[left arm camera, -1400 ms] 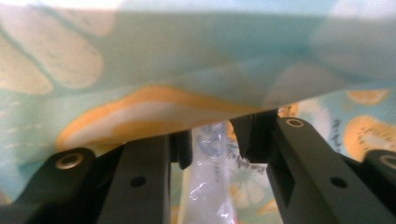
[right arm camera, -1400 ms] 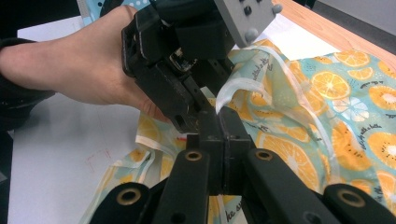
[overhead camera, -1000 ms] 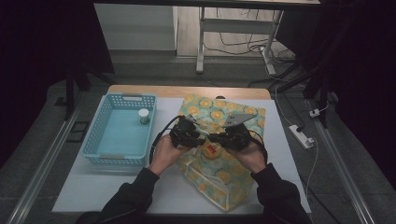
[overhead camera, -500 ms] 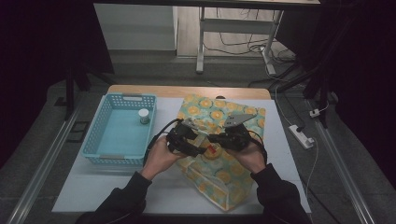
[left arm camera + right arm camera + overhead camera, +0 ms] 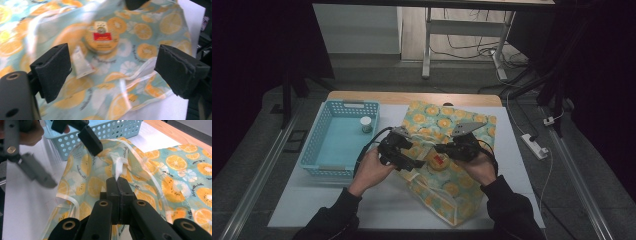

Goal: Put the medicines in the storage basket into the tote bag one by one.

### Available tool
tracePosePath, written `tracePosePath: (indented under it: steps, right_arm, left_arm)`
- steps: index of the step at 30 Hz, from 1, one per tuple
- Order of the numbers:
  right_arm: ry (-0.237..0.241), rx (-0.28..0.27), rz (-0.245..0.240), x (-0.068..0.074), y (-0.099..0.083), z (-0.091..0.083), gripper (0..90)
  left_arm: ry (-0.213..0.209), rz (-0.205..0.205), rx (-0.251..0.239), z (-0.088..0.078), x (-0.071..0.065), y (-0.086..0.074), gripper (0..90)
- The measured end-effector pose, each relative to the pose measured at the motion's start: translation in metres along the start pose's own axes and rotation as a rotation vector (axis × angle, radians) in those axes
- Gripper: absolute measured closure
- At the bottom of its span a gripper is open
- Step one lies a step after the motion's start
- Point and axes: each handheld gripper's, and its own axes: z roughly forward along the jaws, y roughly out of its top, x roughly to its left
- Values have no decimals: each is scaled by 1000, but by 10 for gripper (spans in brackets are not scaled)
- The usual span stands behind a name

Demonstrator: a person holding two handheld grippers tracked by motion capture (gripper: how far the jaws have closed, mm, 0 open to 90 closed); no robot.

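A tote bag [image 5: 462, 125] printed with orange slices lies on the white table [image 5: 377, 200]. My right gripper [image 5: 443, 148] is shut on the bag's white strap [image 5: 119, 166] and holds it up at the bag's mouth. My left gripper [image 5: 409, 155] stands open just left of the mouth, its jaws wide apart with nothing between them. In the left gripper view, the bag [image 5: 140, 30] holds a round tin with a red label [image 5: 101, 37] and a small white tube [image 5: 81, 62] beyond the open jaws. The tin [image 5: 438, 161] lies between the two grippers.
A blue slotted basket [image 5: 314, 142] stands at the table's left with a small white cup [image 5: 366, 124] in its far right corner. A power strip [image 5: 534, 146] and cables lie on the floor to the right. Bare table runs along the front edge.
My left gripper has drawn back a little to the left, away from the right one. The right gripper has stayed put on the strap.
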Motion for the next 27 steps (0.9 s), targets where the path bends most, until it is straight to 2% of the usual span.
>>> tracePosePath:
  steps: [5,12,15,20,24,27]
  right_arm:
    - [4,8,-4,0,-1,2,899]
    - [5,12,-2,0,-2,3,898]
    - [7,16,0,-1,-3,5,899]
    - [12,25,-2,1,-3,7,899]
    - [11,25,-2,1,-3,7,899]
    - [10,24,0,0,-3,7,899]
  left_arm:
    - [19,-19,0,-6,11,-6,86]
    - [47,-37,-26,-21,24,-10,42]
    - [79,-43,-33,-29,31,-14,39]
    - [123,-74,-78,-45,44,-20,34]
    - [145,-83,-105,-53,51,-25,19]
    - [163,-89,-101,-55,57,-29,3]
